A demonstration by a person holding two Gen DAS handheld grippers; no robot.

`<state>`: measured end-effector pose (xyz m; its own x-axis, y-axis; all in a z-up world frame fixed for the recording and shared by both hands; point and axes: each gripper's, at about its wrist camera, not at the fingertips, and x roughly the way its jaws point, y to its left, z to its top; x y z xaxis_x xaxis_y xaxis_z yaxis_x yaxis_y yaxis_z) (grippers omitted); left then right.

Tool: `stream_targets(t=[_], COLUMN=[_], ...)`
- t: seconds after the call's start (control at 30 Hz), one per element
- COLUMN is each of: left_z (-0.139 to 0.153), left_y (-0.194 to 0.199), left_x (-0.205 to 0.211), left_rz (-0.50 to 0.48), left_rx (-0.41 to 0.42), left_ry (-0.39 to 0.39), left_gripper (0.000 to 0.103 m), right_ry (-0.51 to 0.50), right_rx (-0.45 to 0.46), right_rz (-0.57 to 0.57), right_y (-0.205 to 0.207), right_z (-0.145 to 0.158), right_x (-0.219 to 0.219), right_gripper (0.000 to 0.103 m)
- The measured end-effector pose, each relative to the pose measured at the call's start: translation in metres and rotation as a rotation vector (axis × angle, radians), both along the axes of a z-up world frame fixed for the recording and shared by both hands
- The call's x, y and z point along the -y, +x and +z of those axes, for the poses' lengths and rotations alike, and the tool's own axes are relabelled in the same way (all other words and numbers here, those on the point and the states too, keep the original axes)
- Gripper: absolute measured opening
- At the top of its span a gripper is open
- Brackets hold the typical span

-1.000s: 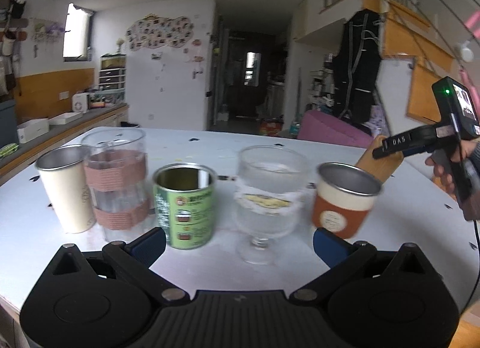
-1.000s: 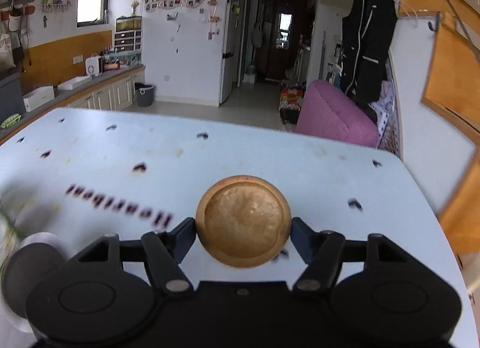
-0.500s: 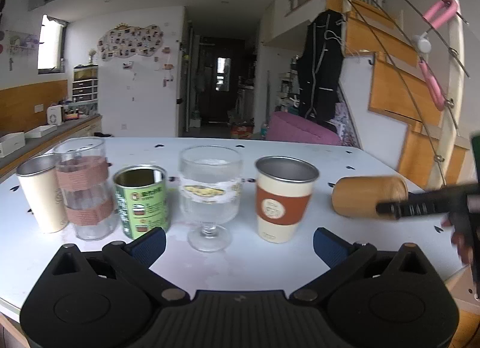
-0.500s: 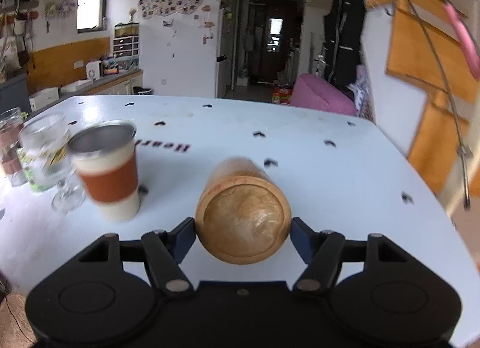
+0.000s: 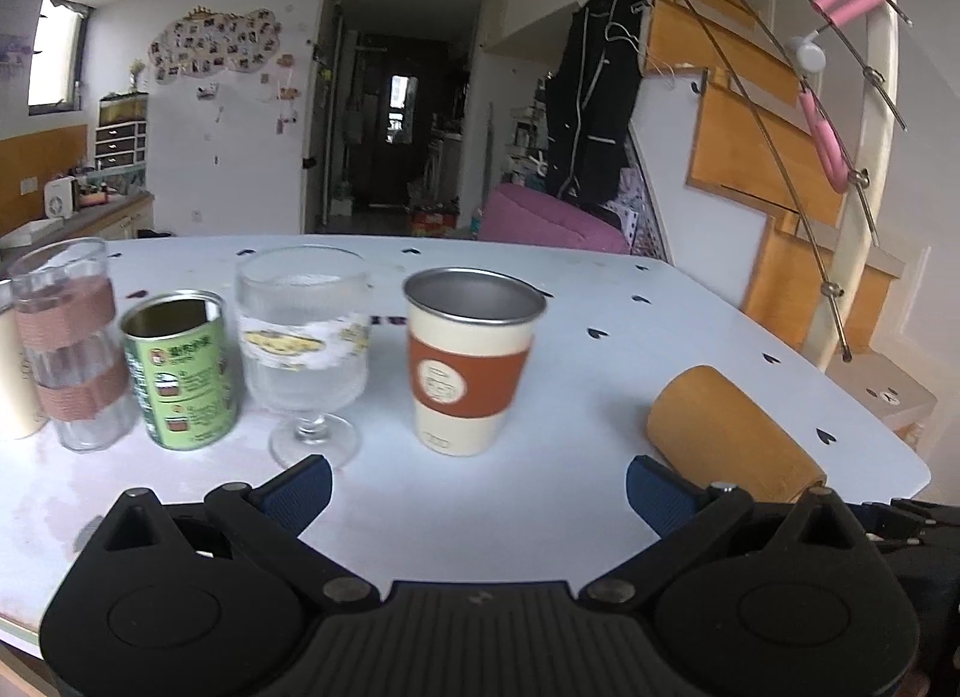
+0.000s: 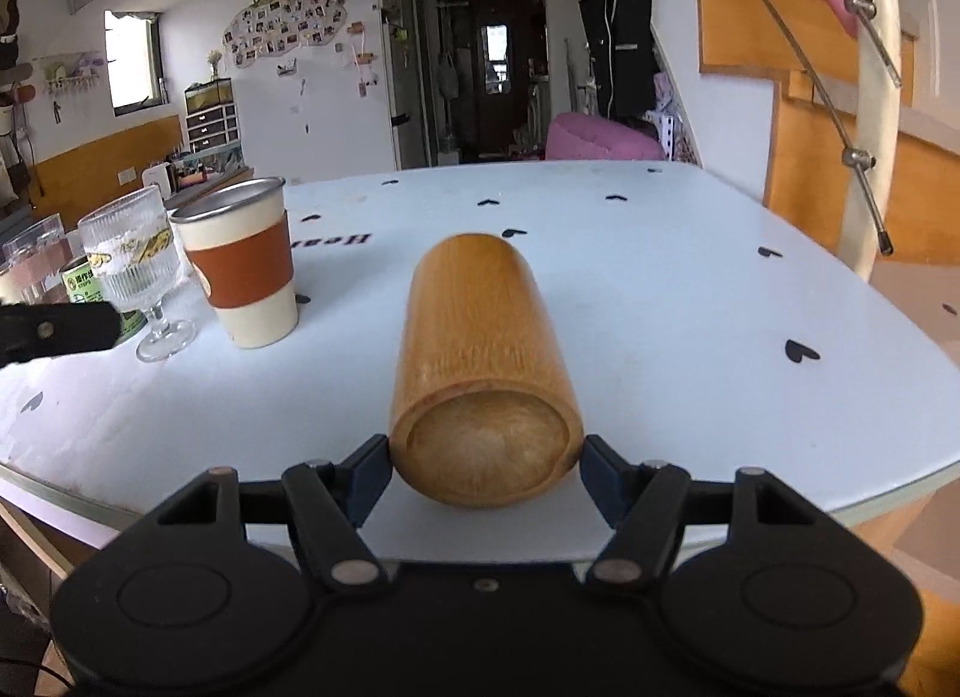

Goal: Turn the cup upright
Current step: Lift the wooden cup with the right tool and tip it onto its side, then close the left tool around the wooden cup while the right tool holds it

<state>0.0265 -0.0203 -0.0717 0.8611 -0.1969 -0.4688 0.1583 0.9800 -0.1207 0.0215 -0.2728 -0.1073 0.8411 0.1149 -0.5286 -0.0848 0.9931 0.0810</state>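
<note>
From the left wrist view, the wooden cup (image 5: 735,436) lay on its side near the table's (image 5: 600,373) right front edge, well apart from the orange-banded cup (image 5: 468,361), with bare tabletop between them. The left gripper (image 5: 477,490) hung over the front edge, its jaws spread wide on nothing.

From the right wrist view, the wooden cup (image 6: 483,367) pointed away, base toward the camera, open table beyond it. The right gripper (image 6: 485,478) sat level at the near edge, pads pinching the cup's base end.
</note>
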Motion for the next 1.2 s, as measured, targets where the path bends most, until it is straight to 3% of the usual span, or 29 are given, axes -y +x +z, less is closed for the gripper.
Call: stream_targets(t=[0.1, 0.2, 0.37, 0.43, 0.57, 0.93, 1.07, 1.2], left_z=[-0.002, -0.004, -0.003, 0.0, 0.006, 0.01, 0.013, 0.01], left_y=[0.003, 0.004, 0.006, 0.009, 0.022, 0.055, 0.071, 0.102], left_x=[0.007, 0.01, 0.012, 0.016, 0.027, 0.082, 0.092, 0.103], left_rz=[-0.002, -0.005, 0.002, -0.006, -0.029, -0.178, -0.216, -0.241], left_rx=[-0.019, -0.027, -0.028, -0.034, -0.057, -0.121, -0.162, -0.286], left_ry=[0.008, -0.002, -0.031, -0.041, -0.045, -0.106, -0.194, -0.328], left_gripper=[0.103, 0.103, 0.103, 0.103, 0.103, 0.103, 0.102, 0.102], right_ry=[-0.022, -0.043, 0.057, 0.083, 0.129, 0.187, 0.198, 0.222], right_rx=[0.0, 0.056, 0.157, 0.171, 0.101, 0.139, 0.141, 0.135], right_rz=[-0.005, -0.009, -0.003, -0.019, -0.043, -0.024, -0.02, -0.019], right_y=[-0.003, -0.014, -0.026, -0.02, 0.002, -0.008, -0.008, -0.006], right_z=[0.001, 0.01, 0.033, 0.036, 0.022, 0.008, 0.008, 0.008], right_x=[-0.001, 0.001, 0.021, 0.028, 0.04, 0.055, 0.057, 0.061], right_gripper=[0.07, 0.083, 0.083, 0.073, 0.053, 0.055, 0.055, 0.055])
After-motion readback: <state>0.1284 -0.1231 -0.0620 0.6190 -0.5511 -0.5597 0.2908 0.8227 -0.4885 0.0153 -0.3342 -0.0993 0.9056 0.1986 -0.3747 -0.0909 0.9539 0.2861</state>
